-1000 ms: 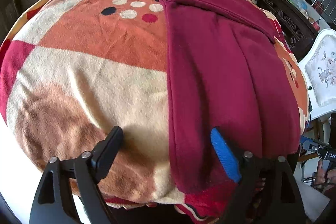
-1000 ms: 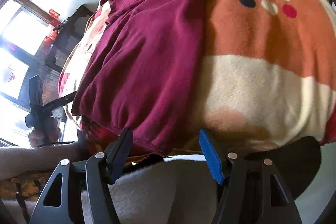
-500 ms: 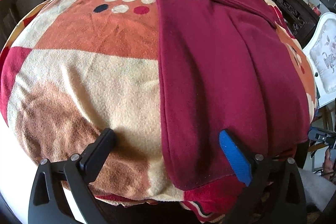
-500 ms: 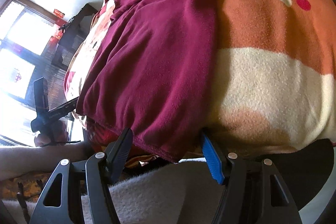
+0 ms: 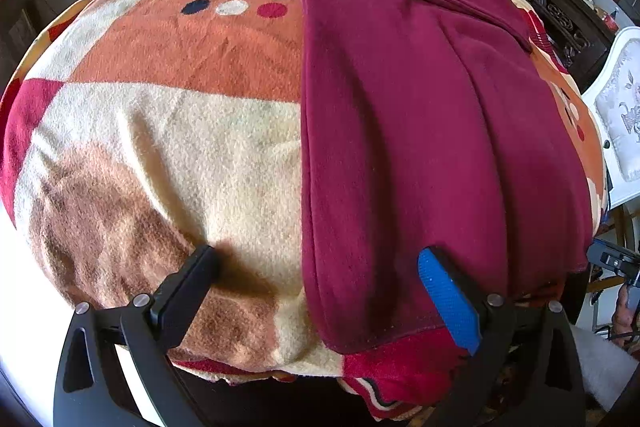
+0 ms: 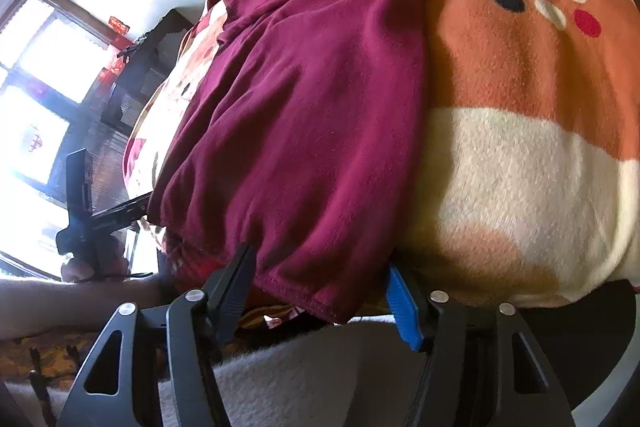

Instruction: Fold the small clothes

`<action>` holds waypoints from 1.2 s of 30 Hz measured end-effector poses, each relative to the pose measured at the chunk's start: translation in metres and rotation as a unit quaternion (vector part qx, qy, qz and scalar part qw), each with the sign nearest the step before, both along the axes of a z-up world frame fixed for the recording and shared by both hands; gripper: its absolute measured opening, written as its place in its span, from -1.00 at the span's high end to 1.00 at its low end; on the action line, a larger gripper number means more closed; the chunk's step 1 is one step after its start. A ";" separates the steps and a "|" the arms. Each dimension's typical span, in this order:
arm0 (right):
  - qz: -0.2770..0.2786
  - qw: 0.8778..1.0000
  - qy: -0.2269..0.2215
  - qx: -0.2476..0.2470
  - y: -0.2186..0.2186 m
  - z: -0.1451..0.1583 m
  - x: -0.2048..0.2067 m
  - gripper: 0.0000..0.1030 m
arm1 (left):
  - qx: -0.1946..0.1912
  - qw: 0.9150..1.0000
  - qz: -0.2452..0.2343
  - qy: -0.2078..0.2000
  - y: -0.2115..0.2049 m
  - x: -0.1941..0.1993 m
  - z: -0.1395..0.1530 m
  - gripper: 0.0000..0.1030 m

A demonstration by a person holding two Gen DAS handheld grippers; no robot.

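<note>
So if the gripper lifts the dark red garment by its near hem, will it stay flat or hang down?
The dark red garment will probably hang down limp: it already lies in soft lengthwise folds. It looks light, thin knit cloth. The fuzzy blanket beneath may drag on it slightly.

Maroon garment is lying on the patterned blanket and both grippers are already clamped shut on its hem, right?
Not quite. The maroon garment does lie on the patterned blanket, but both wrist views show the left gripper and right gripper open, straddling the hem.
</note>
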State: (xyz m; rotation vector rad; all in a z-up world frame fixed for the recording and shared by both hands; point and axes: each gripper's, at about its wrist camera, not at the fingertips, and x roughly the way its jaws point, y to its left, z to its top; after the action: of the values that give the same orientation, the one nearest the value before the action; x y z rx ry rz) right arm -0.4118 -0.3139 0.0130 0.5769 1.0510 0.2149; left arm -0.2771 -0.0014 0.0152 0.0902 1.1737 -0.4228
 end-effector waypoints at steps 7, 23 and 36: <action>-0.008 1.000 -0.012 -0.007 -0.005 -0.002 -0.004 0.29 | 0.005 1.000 -0.001 0.001 -0.002 0.000 -0.001 -0.95; 0.019 0.999 -0.041 -0.007 -0.004 0.010 -0.003 0.64 | -0.018 0.999 -0.037 0.008 0.002 -0.005 0.010 0.22; 0.015 0.997 -0.065 0.033 -0.013 0.013 -0.007 0.66 | -0.017 0.999 -0.044 0.011 -0.003 -0.006 0.009 0.40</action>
State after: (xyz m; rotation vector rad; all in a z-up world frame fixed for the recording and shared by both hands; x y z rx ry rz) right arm -0.4186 -0.3269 0.0258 0.5991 0.9305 0.3113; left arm -0.2833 -0.0047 0.0239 0.1070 1.1872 -0.5225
